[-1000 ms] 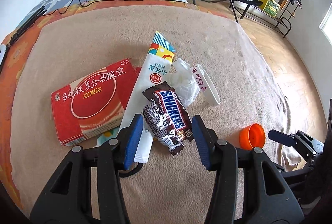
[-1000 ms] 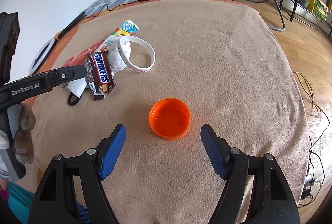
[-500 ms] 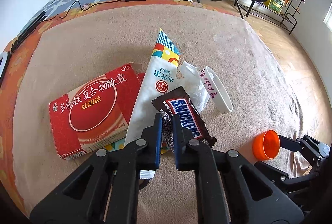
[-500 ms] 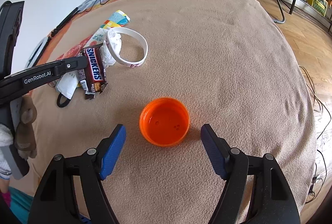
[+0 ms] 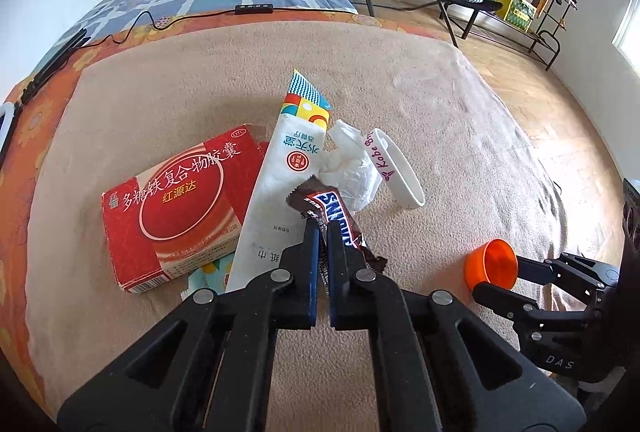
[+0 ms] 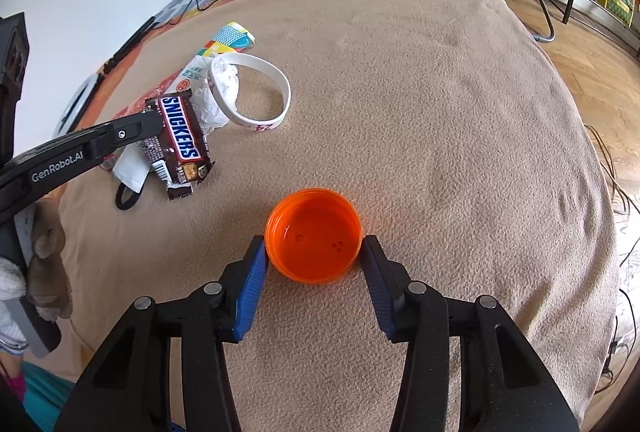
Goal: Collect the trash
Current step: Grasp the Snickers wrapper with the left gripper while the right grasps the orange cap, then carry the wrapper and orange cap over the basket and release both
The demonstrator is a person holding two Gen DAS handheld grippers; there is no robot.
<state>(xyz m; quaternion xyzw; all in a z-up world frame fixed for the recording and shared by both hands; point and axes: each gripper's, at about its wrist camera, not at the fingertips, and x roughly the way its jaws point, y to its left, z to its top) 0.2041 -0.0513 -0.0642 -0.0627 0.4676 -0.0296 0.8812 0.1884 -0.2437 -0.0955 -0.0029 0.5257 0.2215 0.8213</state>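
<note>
Left gripper (image 5: 323, 232): your jaws are pressed together on the Snickers wrapper (image 5: 334, 216), pinching its near half. A second ago they stood spread on either side of it, so the grab is new and looks complete.

Snickers wrapper: it sits at about 12 o'clock from your left fingertips, its far end over the white sachet (image 5: 280, 191). In the right wrist view its lower end hangs at about 10 o'clock from the cap, and whether it touches the blanket I cannot tell.

Right gripper (image 6: 314, 258): your jaws are closing around the orange cap (image 6: 314, 240). The left pad appears to touch the rim; the right pad stands just beside it, so call it not yet gripped. Earlier the cap lay ahead of widely spread fingers; now it is between them.

Orange cap: open side up on the beige blanket (image 6: 440, 111), dead ahead at 12 o'clock.

Meaning for the task: one piece looks secured and a second nearly so; you can likely lift both once the right side bites.

Left behind, farther out: red medicine box (image 5: 180, 207) at 10 o'clock, crumpled tissue (image 5: 352, 171) and white wristband (image 5: 396, 171) at 1 o'clock, none touched by either gripper.

Risk: the round cap may squirt out if pinched off-centre.
</note>
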